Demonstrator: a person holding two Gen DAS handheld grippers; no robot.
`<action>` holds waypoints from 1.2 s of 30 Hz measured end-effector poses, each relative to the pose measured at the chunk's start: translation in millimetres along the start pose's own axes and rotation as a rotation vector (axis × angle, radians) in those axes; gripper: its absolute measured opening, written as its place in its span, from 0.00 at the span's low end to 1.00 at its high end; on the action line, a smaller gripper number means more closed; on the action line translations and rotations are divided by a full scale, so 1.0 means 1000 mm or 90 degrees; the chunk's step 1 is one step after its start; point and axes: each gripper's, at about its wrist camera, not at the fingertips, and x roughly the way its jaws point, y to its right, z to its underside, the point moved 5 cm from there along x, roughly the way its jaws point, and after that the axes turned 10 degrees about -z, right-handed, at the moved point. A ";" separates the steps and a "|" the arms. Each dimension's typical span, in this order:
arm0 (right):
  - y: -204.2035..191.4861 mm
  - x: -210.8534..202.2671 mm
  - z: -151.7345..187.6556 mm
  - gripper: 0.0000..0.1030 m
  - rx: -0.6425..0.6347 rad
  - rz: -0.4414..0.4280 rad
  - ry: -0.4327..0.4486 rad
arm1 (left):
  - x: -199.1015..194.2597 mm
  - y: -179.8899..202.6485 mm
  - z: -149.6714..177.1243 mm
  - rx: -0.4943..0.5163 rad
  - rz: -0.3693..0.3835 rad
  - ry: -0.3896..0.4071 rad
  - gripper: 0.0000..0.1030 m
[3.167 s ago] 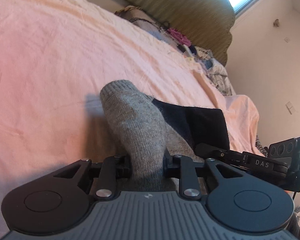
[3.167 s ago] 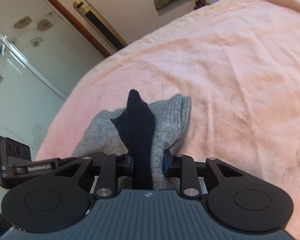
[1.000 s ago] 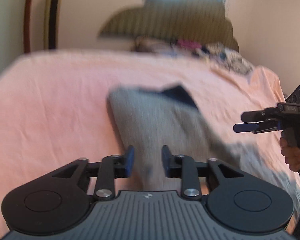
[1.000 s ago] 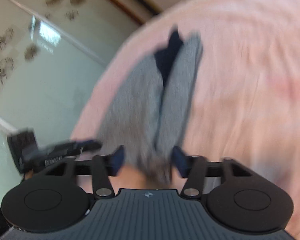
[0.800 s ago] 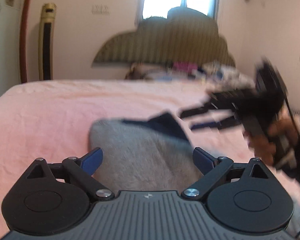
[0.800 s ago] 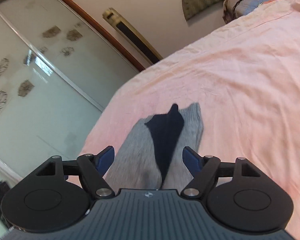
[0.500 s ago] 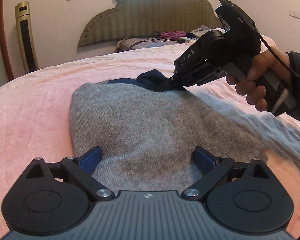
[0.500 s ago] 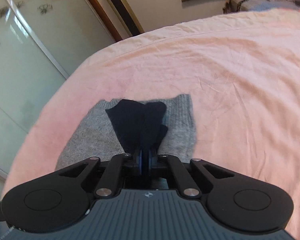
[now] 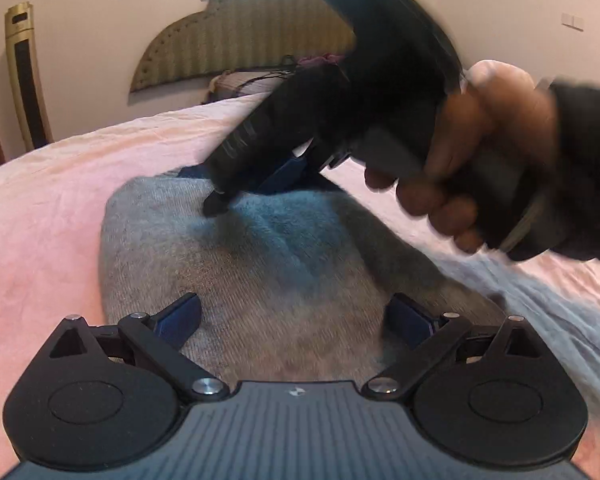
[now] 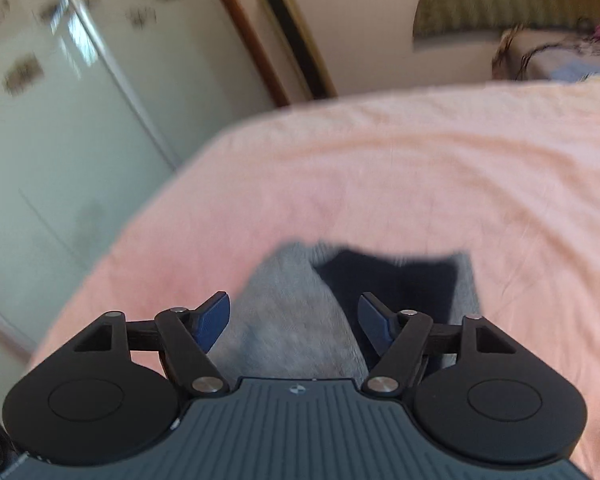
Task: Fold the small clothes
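Left view, step: you have let go; your left gripper (image 9: 296, 316) stands wide open, pads either side of the grey garment (image 9: 260, 280), gripping nothing.
Left view, right gripper (image 9: 252, 184): tips low over the far edge by the dark patch (image 9: 192, 171), jaws opening, blurred.
Right view, tool: right gripper (image 10: 294, 320) half open and opening, cloth between the jaws, not pinched.
Right view, garment: flat on the pink sheet (image 10: 420, 160), near middle, dark patch (image 10: 400, 276) at its far right.
Next: probably regrip an edge for another fold.
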 end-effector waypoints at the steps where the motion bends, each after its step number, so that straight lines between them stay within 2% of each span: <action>1: 0.009 0.001 0.007 0.45 -0.037 0.015 0.022 | -0.003 -0.002 0.003 0.001 0.010 0.001 0.98; 2: 0.016 -0.005 0.011 0.43 -0.028 -0.003 0.032 | -0.005 -0.004 0.005 0.004 0.015 0.003 0.98; 3: 0.025 -0.011 0.011 0.40 0.017 -0.021 0.042 | -0.008 -0.005 0.007 0.006 0.017 0.004 0.98; 5: 0.030 -0.017 0.009 0.28 0.033 -0.015 0.033 | -0.009 -0.005 0.007 0.013 0.026 0.002 0.98; 7: 0.021 -0.024 0.007 0.28 0.035 0.008 0.031 | -0.008 -0.005 0.006 0.013 0.026 -0.001 0.98; 8: 0.015 -0.029 0.006 0.34 0.039 0.011 0.037 | -0.009 -0.005 0.007 0.012 0.025 -0.001 0.98; 10: -0.005 -0.039 0.011 0.37 0.013 -0.016 0.052 | -0.009 -0.004 0.007 0.012 0.026 0.000 0.98; 12: -0.008 -0.031 0.027 0.42 -0.001 -0.019 0.016 | -0.010 -0.003 0.008 0.012 0.029 -0.001 0.98; 13: -0.002 -0.024 0.037 0.39 -0.024 -0.004 0.006 | -0.012 -0.003 0.009 0.013 0.028 0.000 0.98; 14: 0.003 -0.027 0.042 0.38 -0.045 -0.020 0.028 | -0.012 -0.002 0.009 0.014 0.026 0.000 0.98; 15: 0.009 -0.031 0.041 0.36 -0.016 -0.032 0.034 | -0.013 -0.001 0.009 0.015 0.024 -0.001 0.98; 16: 0.013 -0.034 0.038 0.28 0.012 -0.028 0.031 | -0.011 -0.001 0.009 0.016 0.021 -0.001 0.98; 17: 0.012 -0.039 0.036 0.23 0.018 -0.008 0.027 | -0.011 -0.001 0.009 0.016 0.020 -0.001 0.98; 18: 0.005 -0.045 0.035 0.23 0.014 0.017 0.027 | -0.010 -0.002 0.008 0.013 0.020 0.000 0.98; 20: -0.019 -0.054 0.039 0.33 -0.027 0.011 0.036 | -0.010 0.000 0.009 0.015 0.017 0.002 0.99; 21: -0.027 -0.053 0.045 0.34 -0.047 -0.005 0.027 | -0.009 0.001 0.009 0.018 0.016 0.002 1.00; 22: -0.027 -0.045 0.053 0.40 -0.057 -0.002 0.005 | -0.009 0.002 0.008 0.022 0.015 0.002 1.00; 23: -0.021 -0.038 0.061 0.37 -0.077 0.012 0.001 | -0.009 0.003 0.008 0.025 0.013 0.003 1.00; 24: -0.018 -0.040 0.064 0.36 -0.097 0.006 0.020 | -0.010 0.003 0.008 0.025 0.011 0.002 1.00; 26: -0.015 -0.050 0.060 0.32 -0.046 0.004 0.026 | -0.018 0.003 0.007 0.020 -0.004 0.003 1.00; 29: -0.037 -0.071 0.064 0.36 -0.057 -0.008 0.051 | -0.035 0.001 0.011 -0.002 -0.013 0.018 1.00; 30: -0.043 -0.073 0.069 0.36 -0.063 -0.026 0.052 | -0.041 0.000 0.014 -0.009 -0.023 0.022 1.00; 31: -0.043 -0.068 0.076 0.42 -0.060 -0.035 0.032 | -0.046 -0.002 0.017 -0.013 -0.033 0.022 1.00; 32: -0.036 -0.059 0.084 0.40 -0.058 -0.018 0.009 | -0.052 -0.005 0.022 -0.018 -0.044 0.018 1.00; 33: -0.029 -0.056 0.091 0.35 -0.077 -0.012 0.027 | -0.058 -0.009 0.026 -0.024 -0.055 0.014 1.00; 34: -0.022 -0.062 0.093 0.29 -0.056 -0.024 0.038 | -0.066 -0.014 0.031 -0.031 -0.065 0.010 1.00; 36: -0.016 -0.081 0.091 0.25 0.021 -0.032 0.054 | -0.082 -0.023 0.040 -0.059 -0.089 0.006 1.00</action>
